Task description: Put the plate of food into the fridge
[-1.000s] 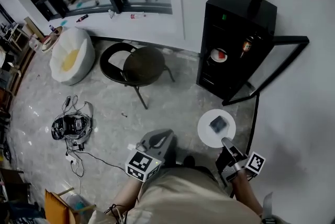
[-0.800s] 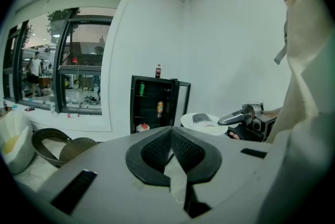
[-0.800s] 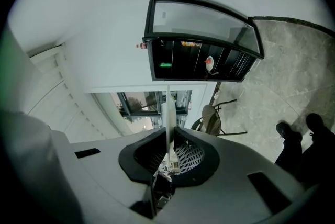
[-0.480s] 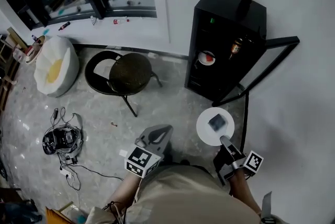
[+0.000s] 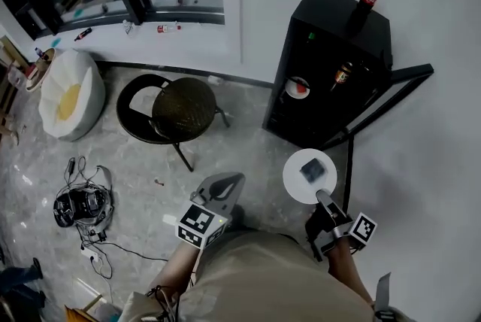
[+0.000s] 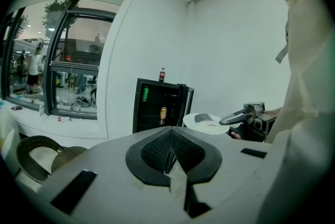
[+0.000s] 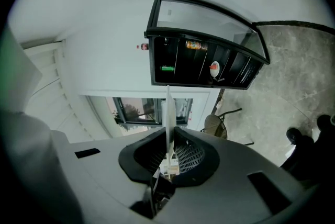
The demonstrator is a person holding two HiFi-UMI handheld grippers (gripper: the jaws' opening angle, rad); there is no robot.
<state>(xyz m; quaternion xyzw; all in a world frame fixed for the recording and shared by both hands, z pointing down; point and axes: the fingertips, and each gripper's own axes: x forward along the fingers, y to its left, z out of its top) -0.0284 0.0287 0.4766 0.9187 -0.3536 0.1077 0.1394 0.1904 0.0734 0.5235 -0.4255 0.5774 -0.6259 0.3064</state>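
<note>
Now my right claw (image 5: 325, 202) pinches the plate (image 5: 295, 183) rim, level so food (image 5: 312, 171) can't slide; left claw (image 5: 227, 182) is closed, empty.

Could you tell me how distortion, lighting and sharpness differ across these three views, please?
Head view: mildly wide-angle, evenly lit and sharp, though the fridge interior is dark. Left gripper view: strong fisheye, black corners, bright window. Right gripper view: fisheye, rolled sideways, plate seen edge-on.
</note>
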